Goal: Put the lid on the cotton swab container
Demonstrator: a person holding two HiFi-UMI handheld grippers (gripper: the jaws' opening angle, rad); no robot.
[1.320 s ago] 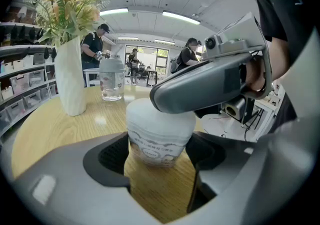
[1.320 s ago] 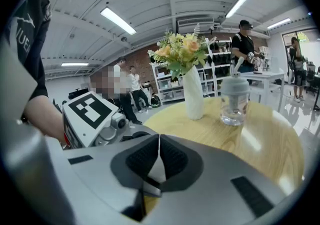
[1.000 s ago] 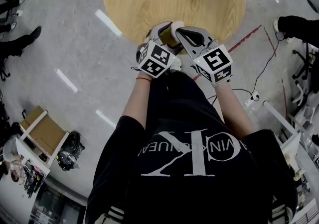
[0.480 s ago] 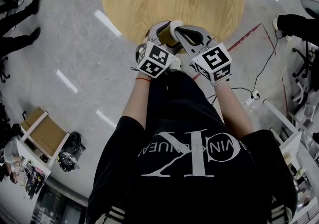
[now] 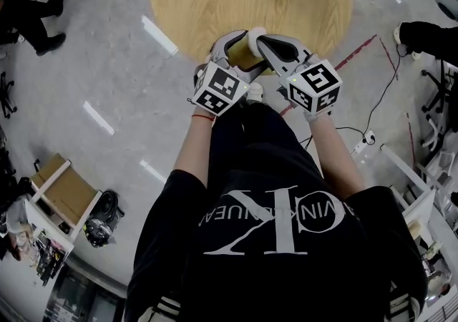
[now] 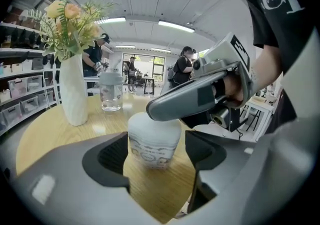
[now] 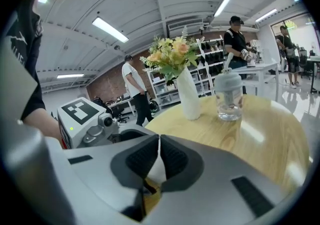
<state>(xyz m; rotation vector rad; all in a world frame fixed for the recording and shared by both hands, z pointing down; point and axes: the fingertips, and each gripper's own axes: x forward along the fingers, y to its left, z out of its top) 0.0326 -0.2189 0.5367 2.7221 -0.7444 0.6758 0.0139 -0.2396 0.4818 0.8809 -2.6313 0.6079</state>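
At the near edge of the table [image 5: 215, 6], in the upper middle of the head view, your two tools meet at the jar [image 6: 154, 141]. The jar stands upright on the wood with its long axis vertical and its mouth pointing straight up.

Your left tool [image 6: 157, 155] reaches in from below, level with the jar's body. Its jaws stand one on each side, and the pads look to be pressed to the walls, gripping the jar.

Your right tool [image 6: 151, 112] comes in from the right of the left gripper view and slants down to the left, its tip lying right on the jar's top. Its jaws are closed together. In its own view only a thin strip of white shows in the slit, and you cannot tell whether that is a pinched rim or just the top beyond.

The white lid [image 6: 150, 123] looks to sit on the mouth directly under that tip. The frames don't show whether it is fully seated.

So the relation that matters is above and below. The right hand is the nearer one to the lid, and the lid lies on the jar's own axis. Any push should go straight down that axis while the left tool holds the body from tipping.
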